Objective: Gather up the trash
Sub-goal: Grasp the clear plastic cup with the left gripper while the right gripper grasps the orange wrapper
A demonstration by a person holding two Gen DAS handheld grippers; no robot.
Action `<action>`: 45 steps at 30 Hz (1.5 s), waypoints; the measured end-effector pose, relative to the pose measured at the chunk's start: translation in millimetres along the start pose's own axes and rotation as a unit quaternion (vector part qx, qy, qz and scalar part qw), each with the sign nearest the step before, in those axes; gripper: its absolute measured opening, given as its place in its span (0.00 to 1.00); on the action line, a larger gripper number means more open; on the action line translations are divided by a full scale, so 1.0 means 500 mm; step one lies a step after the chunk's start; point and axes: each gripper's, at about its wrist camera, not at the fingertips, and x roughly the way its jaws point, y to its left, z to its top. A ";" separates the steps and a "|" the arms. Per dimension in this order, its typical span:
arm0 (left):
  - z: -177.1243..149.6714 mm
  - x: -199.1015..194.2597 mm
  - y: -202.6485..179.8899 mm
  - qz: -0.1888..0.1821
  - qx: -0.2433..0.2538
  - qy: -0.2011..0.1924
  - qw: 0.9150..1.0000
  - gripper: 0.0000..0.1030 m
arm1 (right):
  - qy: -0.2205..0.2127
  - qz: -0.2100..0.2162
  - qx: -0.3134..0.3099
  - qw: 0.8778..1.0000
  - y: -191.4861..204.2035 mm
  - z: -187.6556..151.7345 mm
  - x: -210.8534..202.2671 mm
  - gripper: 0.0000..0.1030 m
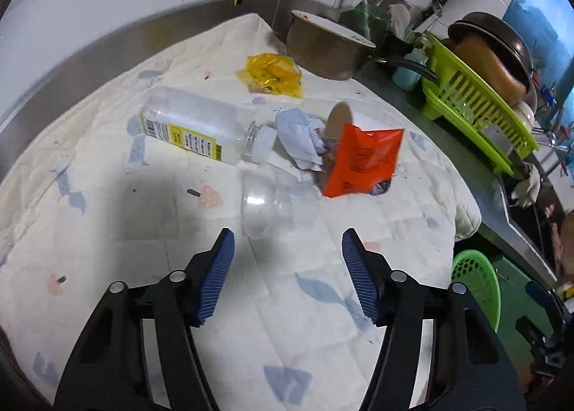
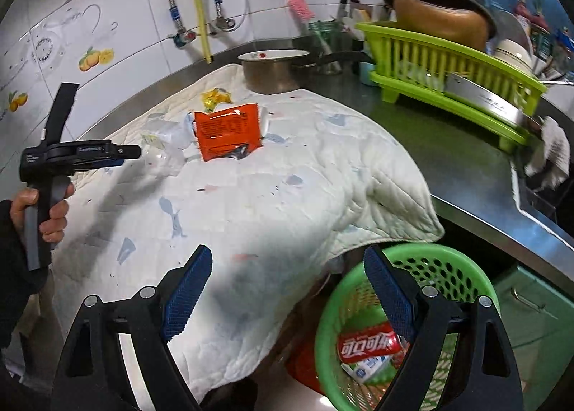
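Trash lies on a white quilted cloth (image 1: 143, 249): a clear bottle (image 1: 193, 127) with a yellow label, crumpled white paper (image 1: 301, 141), an orange packet (image 1: 362, 159), a yellow wrapper (image 1: 272, 75) and a clear plastic cup (image 1: 276, 202) on its side. My left gripper (image 1: 287, 235) is open just short of the cup, with nothing between its pads. In the right wrist view the left gripper (image 2: 134, 152) points at the clear plastics (image 2: 165, 145) beside the orange packet (image 2: 227, 129). My right gripper (image 2: 288, 253) is open and empty over the cloth's near edge, beside a green basket (image 2: 452, 274).
The basket holds a red cola can (image 2: 369, 342) and a small carton (image 2: 369, 369). A metal pot (image 2: 276, 70) stands at the cloth's far edge. A green dish rack (image 2: 448, 66) with pans and a cleaver (image 2: 484, 98) fills the counter's right. A tiled wall runs behind.
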 end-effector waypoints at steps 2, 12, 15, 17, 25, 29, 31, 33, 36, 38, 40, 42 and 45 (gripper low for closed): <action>0.001 0.020 0.008 -0.013 -0.002 0.005 1.000 0.58 | 0.002 0.004 -0.004 1.000 0.008 0.011 0.014 0.81; 0.014 0.080 0.008 -0.048 0.024 0.017 0.998 0.42 | 0.009 0.028 -0.014 0.999 0.044 0.072 0.084 0.81; 0.015 0.088 0.008 -0.057 0.025 0.019 0.998 0.41 | 0.007 0.039 -0.012 0.999 0.051 0.097 0.103 0.81; 0.015 0.093 0.009 -0.072 0.026 0.020 0.997 0.30 | 0.006 0.046 -0.011 0.999 0.057 0.114 0.116 0.81; 0.004 0.088 0.007 -0.083 0.037 0.014 0.996 0.02 | 0.000 0.069 -0.028 0.997 0.088 0.182 0.157 0.81; -0.006 0.069 0.020 -0.078 0.028 0.009 0.997 0.01 | -0.002 0.083 -0.046 0.996 0.100 0.217 0.181 0.81; -0.010 0.053 0.030 -0.076 0.020 0.004 0.997 0.01 | 0.000 0.085 -0.051 0.995 0.103 0.234 0.199 0.81; -0.014 0.037 0.040 -0.077 0.014 -0.001 0.997 0.01 | 0.002 0.094 -0.061 0.994 0.105 0.253 0.219 0.81; -0.018 0.010 0.055 -0.075 0.007 -0.010 0.997 0.01 | 0.002 0.108 -0.077 0.991 0.108 0.281 0.251 0.81; -0.018 -0.011 0.066 -0.073 0.004 -0.018 0.997 0.01 | 0.004 0.116 -0.083 0.990 0.109 0.296 0.272 0.81; -0.020 -0.029 0.075 -0.073 0.002 -0.025 0.997 0.01 | 0.006 0.129 -0.086 0.988 0.110 0.311 0.292 0.81; -0.021 -0.047 0.084 -0.073 -0.001 -0.033 0.997 0.01 | 0.006 0.137 -0.087 0.987 0.110 0.326 0.311 0.81; -0.022 -0.067 0.096 -0.071 -0.008 -0.041 0.997 0.01 | 0.004 0.148 -0.086 0.985 0.106 0.347 0.332 0.81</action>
